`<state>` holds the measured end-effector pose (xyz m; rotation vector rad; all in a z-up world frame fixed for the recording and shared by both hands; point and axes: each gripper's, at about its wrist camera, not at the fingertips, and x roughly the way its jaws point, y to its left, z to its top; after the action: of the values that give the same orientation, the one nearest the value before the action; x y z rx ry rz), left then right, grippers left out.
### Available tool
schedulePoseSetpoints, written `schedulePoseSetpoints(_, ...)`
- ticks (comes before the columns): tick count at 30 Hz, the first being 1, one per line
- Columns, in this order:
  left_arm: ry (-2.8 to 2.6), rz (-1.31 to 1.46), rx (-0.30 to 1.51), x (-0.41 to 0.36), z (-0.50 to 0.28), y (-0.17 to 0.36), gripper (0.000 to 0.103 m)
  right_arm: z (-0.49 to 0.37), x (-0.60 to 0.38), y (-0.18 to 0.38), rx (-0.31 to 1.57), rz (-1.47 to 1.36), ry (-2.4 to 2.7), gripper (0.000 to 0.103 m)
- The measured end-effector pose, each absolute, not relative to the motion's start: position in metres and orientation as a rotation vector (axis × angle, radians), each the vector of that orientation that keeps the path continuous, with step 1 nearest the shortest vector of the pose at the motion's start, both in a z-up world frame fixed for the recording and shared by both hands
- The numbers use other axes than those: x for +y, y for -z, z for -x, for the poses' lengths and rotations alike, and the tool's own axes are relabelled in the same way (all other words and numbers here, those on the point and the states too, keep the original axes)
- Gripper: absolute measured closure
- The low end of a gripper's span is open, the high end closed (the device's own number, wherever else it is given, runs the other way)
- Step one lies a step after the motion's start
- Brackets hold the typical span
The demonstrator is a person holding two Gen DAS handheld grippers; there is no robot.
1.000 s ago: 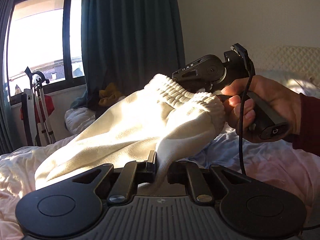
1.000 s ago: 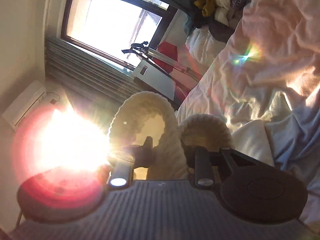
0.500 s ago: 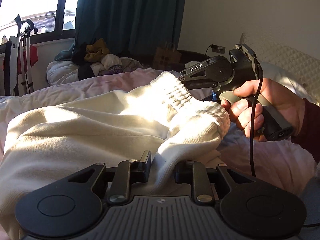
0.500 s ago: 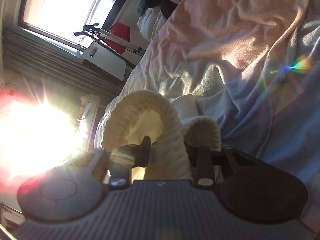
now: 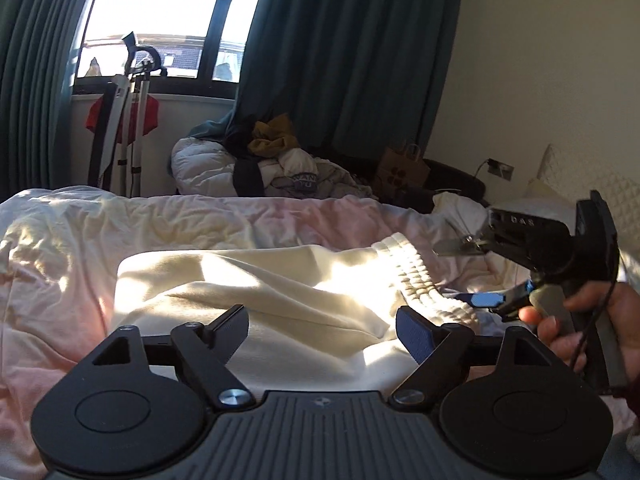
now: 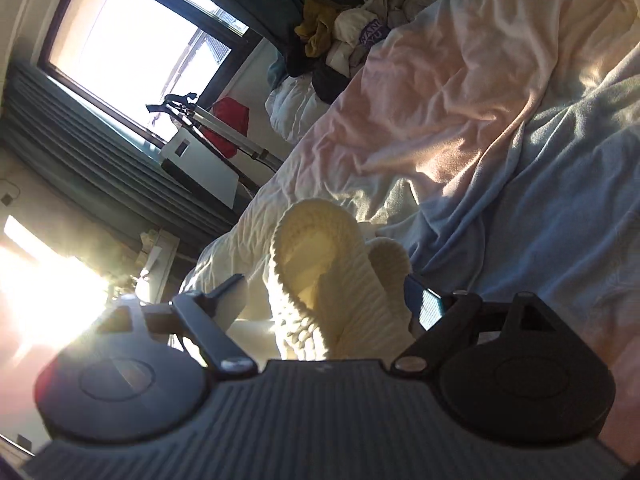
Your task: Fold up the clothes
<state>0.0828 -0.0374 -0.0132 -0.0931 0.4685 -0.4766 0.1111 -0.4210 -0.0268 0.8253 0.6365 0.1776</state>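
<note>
With both my grippers spread and holding nothing, cream pants (image 5: 280, 296) lie flat on bed (image 5: 80, 220). Long axis runs left from ribbed waistband (image 5: 416, 276). Right gripper (image 6: 332, 300) straddles waistband; left gripper (image 5: 320, 328) over mid-cloth, nearer legs.

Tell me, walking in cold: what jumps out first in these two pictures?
The cream garment lying on the rumpled pink bedding, sunlit, its ribbed waistband bunched between the open fingers of the right gripper. The left gripper is open too, over the cloth. Behind, a bright window between teal curtains, with a heap of clothes below it past the bed.
</note>
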Motion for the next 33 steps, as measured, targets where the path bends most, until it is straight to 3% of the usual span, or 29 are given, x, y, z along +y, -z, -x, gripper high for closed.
schedulePoseSetpoints(6,0.344,0.234,0.529,0.009,-0.087,0.012,0.008,-0.083,-0.390,0.022,0.653,-0.700,-0.171,0.014)
schedulePoseSetpoints(16,0.200,0.436,0.699,0.057,-0.117,0.049,0.008,-0.076,-0.370,0.059,0.766,-0.709,-0.084,0.014)
schedulePoseSetpoints(23,0.212,0.482,0.748,0.056,-0.128,0.065,0.006,-0.087,-0.363,0.095,0.844,-0.862,-0.120,0.012)
schedulePoseSetpoints(33,0.221,0.459,0.758,0.045,-0.128,0.066,0.006,-0.080,-0.371,0.092,0.702,-1.075,-0.233,0.009)
